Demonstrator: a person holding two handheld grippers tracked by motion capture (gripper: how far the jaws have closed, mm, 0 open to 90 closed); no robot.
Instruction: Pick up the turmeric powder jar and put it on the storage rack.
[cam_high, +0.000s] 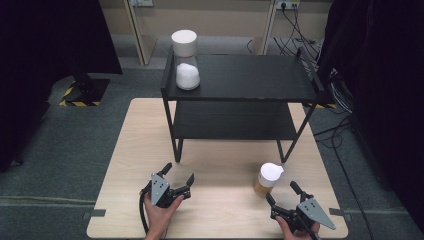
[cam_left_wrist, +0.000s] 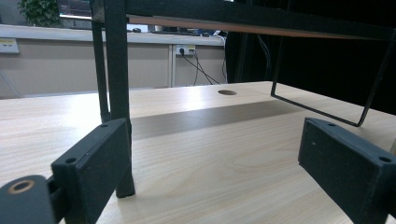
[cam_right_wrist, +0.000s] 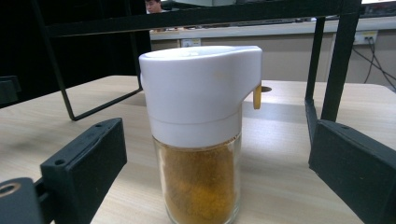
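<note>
A: We find the right gripper (cam_high: 286, 194) spread, just near of the spice jar (cam_high: 267, 178) on the counter (cam_high: 220, 165); left gripper (cam_high: 176, 176) spread, empty.

B: We judge an off-centre closing could tip it.

A glass jar of orange-brown powder (cam_right_wrist: 198, 179) with a white spouted lid stands upright on the desk (cam_high: 120, 150). A white-capped jar of white powder (cam_high: 187, 75) stands on the black shelf's (cam_high: 260, 80) top-left corner.
</note>
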